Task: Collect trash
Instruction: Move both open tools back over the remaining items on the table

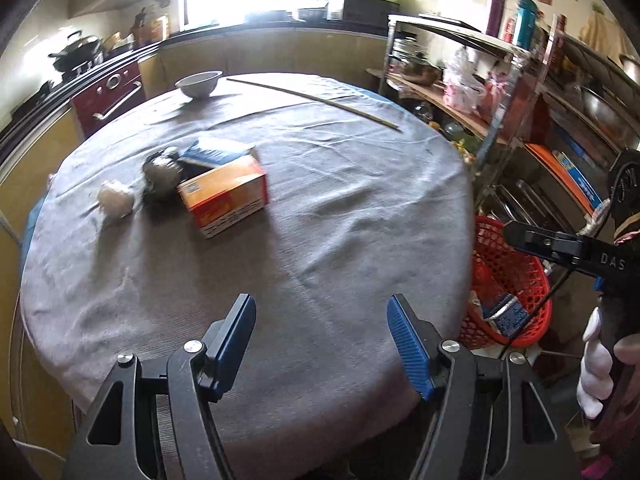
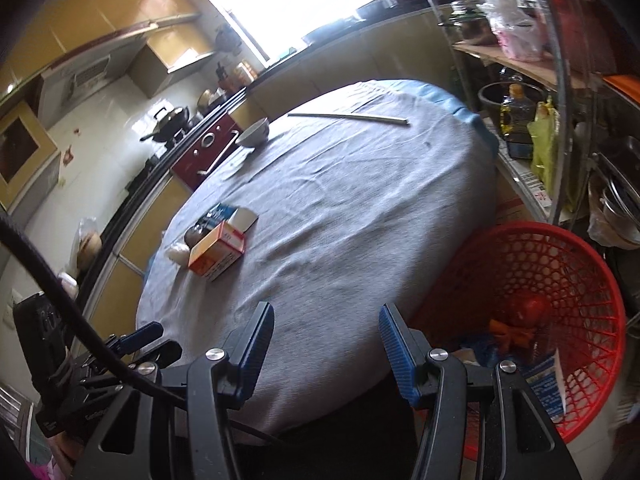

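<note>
An orange box (image 1: 226, 196) (image 2: 218, 252) lies on the round grey-clothed table (image 1: 320, 216) (image 2: 360, 208), with a blue-and-white box (image 1: 218, 152) (image 2: 230, 216), a dark crumpled wrapper (image 1: 162, 170) (image 2: 196, 234) and a white crumpled paper ball (image 1: 116, 198) (image 2: 178, 254) beside it. A red mesh basket (image 1: 508, 280) (image 2: 560, 280) stands on the floor right of the table and holds some trash. My left gripper (image 1: 322, 320) is open and empty over the near table edge. My right gripper (image 2: 326, 328) is open and empty between table edge and basket.
A white bowl (image 1: 199, 84) (image 2: 253, 133) and a long thin stick (image 1: 316, 98) (image 2: 348, 117) lie at the table's far side. A metal shelf rack (image 1: 520, 92) (image 2: 560, 80) full of kitchenware stands right. Counters and a stove (image 1: 80, 56) run behind.
</note>
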The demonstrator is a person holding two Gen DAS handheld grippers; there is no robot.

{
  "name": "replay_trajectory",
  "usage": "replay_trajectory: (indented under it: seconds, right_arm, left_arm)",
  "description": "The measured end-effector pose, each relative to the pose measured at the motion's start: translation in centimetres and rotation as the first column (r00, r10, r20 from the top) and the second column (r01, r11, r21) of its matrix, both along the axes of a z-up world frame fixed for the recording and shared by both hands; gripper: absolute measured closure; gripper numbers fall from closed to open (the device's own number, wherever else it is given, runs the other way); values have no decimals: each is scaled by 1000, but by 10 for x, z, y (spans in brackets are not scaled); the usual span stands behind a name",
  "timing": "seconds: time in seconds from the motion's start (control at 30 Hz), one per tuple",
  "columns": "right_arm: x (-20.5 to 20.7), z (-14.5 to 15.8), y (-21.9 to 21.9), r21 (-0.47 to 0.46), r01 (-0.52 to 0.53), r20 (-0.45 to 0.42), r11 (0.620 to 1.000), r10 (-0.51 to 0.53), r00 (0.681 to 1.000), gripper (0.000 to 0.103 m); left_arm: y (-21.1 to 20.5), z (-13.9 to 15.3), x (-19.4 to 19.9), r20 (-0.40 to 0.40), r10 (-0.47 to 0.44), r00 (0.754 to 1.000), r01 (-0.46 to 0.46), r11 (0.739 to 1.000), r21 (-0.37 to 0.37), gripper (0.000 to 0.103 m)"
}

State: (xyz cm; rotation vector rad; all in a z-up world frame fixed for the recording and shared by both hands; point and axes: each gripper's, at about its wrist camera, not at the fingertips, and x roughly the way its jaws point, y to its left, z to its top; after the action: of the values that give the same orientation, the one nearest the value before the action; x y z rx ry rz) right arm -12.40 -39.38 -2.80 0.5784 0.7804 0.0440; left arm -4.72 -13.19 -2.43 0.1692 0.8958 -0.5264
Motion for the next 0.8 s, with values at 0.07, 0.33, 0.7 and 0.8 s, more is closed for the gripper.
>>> replay_trajectory:
  seconds: [0.07, 0.33, 0.7, 0.8]
  right_arm:
    - [7, 3, 7, -9, -16, -7, 1000, 16, 1000, 44]
    - [51, 17, 50, -56, -118, -20, 991, 117, 993, 45]
    - [147, 39, 112, -166, -296, -34, 941, 294, 955, 44]
    - [179, 40, 126, -205, -358, -47, 911, 356, 933, 43]
  left_arm:
    - [12, -2, 6, -6, 29, 1000, -29, 1000, -8, 34]
    - [80, 4, 39, 1, 189, 982, -189, 981, -42, 34]
    - [168, 12, 101, -27, 404, 914, -405, 911, -76, 34]
    - [174, 13, 122, -47, 421, 906, -424, 902, -79, 33]
